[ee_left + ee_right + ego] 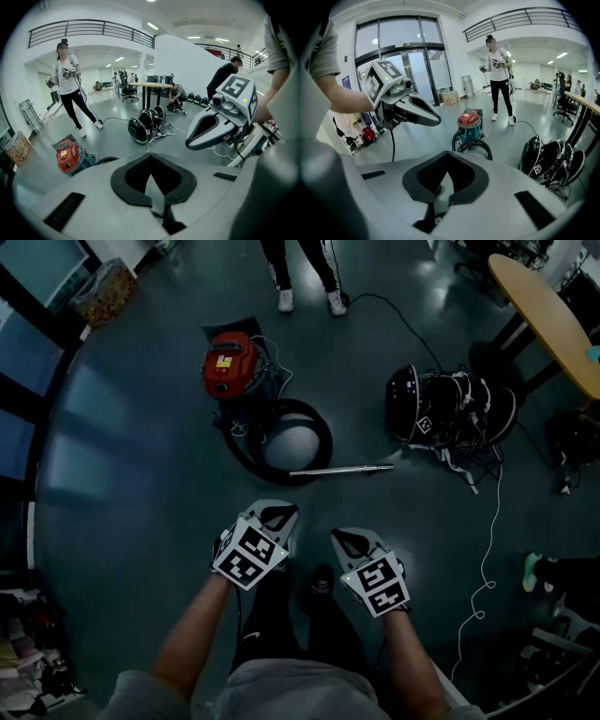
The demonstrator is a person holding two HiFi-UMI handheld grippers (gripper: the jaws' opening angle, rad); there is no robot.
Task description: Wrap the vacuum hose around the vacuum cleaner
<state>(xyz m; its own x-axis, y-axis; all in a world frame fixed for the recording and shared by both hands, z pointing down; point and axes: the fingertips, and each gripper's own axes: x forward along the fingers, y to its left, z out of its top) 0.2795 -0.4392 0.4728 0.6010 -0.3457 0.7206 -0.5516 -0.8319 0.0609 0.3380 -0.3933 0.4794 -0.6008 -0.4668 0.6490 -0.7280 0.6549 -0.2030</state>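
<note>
Left claw (278, 513) and right claw (348, 539) clenched, empty — glossy dark floor (141, 446), vacuum cleaner (230, 364) beside coiled hose (325, 440).

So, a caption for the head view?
Left hand-held gripper and right hand-held gripper, both shut, before vacuum cleaner and coiled hose.

Rig: left gripper (279, 514) and right gripper (347, 540) have pale grey shells, black jaw linings, and cubes (249, 554) with black-and-white square markers. Worn: grey short-sleeved shirt (281, 692), dark trousers (270, 615).
</note>
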